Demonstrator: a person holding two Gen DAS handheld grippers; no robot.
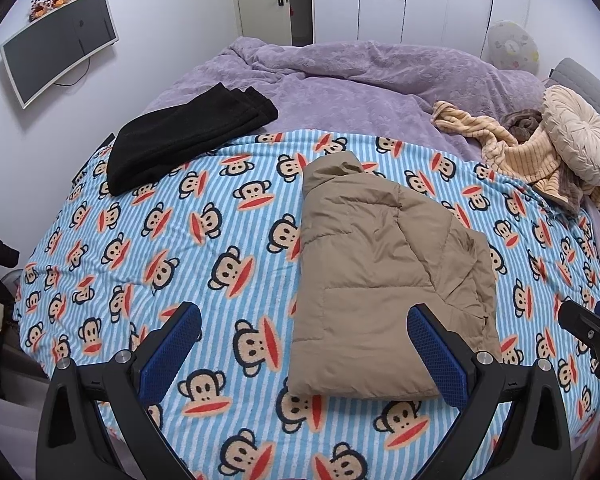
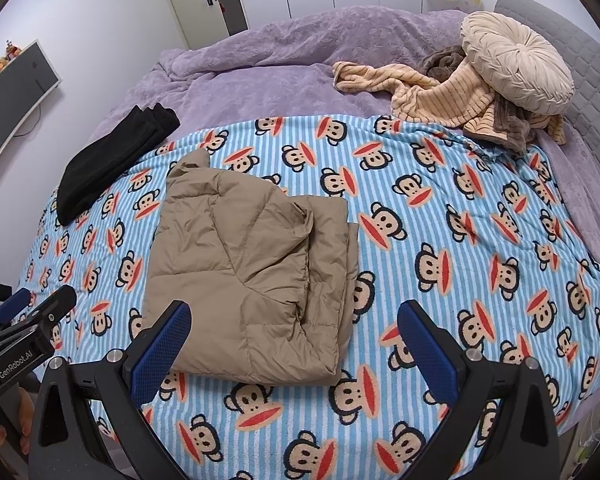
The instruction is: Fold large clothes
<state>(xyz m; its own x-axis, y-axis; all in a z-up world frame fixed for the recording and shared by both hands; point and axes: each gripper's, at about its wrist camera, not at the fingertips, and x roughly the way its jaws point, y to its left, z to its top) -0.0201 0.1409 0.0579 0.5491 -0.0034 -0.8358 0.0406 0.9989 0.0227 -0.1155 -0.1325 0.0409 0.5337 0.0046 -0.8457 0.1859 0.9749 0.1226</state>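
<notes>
Left wrist: puffy quilted tan jacket (image 1: 384, 280) folded, fleecy striped blanket (image 1: 180, 240)

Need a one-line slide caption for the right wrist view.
Open right gripper hovers over a folded tan jacket on the monkey blanket.

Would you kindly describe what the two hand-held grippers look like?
Each hand-held gripper has black angular finger arms with silver bolts and blue textured pads: left hand-held gripper, right hand-held gripper. The right wrist view shows white "GenRobot.AI" lettering on the left one's black body.
</notes>
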